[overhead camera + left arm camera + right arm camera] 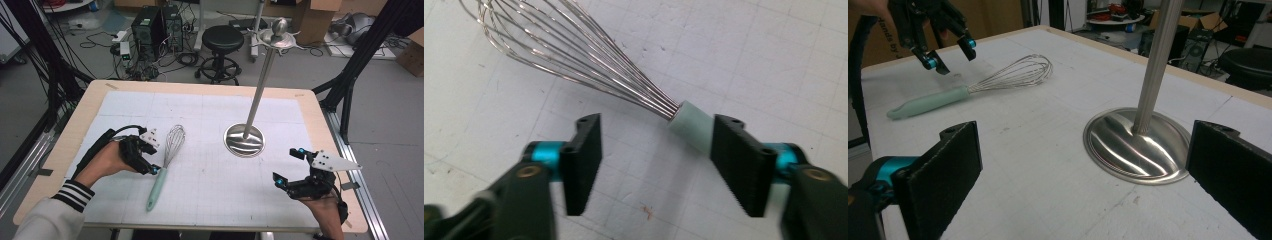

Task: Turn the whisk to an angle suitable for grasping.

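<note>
A whisk (166, 156) with a pale green handle and wire head lies flat on the white mat (215, 175), left of centre. My left gripper (151, 158) hovers just left of where the handle meets the wires, jaws open. In the left gripper view the whisk (589, 55) runs between the spread jaws of the left gripper (656, 150), and its handle end (691, 129) passes under the right-hand one without being pinched. My right gripper (289, 166) stands open near the front right, holding nothing. The right gripper (1085, 135) faces the whisk (973, 87) and the far-off left gripper (947, 52).
A tall metal stand (244, 140) with a round base and hooked top (279, 37) rises right of centre, close ahead of the right gripper; its base (1135, 145) lies between that gripper's jaws in its view. A stool (222, 42) and computers (152, 25) sit beyond the table.
</note>
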`<state>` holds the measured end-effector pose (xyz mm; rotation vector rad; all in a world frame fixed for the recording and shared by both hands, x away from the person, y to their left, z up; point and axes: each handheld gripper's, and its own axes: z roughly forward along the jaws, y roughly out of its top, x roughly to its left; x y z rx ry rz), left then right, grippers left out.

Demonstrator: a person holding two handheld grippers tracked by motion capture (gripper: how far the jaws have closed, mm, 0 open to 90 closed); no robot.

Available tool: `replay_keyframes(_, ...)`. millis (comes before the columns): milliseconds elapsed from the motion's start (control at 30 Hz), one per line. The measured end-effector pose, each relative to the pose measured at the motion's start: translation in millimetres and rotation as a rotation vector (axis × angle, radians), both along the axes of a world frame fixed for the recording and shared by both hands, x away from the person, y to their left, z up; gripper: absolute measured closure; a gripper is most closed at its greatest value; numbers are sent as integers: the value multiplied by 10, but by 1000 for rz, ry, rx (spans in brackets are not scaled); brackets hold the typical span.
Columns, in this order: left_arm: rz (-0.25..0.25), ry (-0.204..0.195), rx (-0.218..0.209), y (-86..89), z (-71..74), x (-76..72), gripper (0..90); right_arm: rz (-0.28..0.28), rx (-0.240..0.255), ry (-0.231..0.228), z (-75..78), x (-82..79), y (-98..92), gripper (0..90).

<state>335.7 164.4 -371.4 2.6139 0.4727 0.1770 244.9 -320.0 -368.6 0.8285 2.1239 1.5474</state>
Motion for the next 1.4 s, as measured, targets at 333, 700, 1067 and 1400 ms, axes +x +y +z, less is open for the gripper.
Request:
replay_keyframes(333,45,58,-40,-66,-25,-13,17,5,0,0,6,-1,5,5)
replay_keyframes(700,57,91,15,-205,-193,-45,17,5,0,-3,11,-4,3,5)
replay_keyframes(1067,56,144,82,-266,-350,-76,24,6,2,-2,11,-9,-7,5)
replay_keyframes(1400,53,200,123,-335,-415,-78,208,5,3,0,7,-6,-6,5)
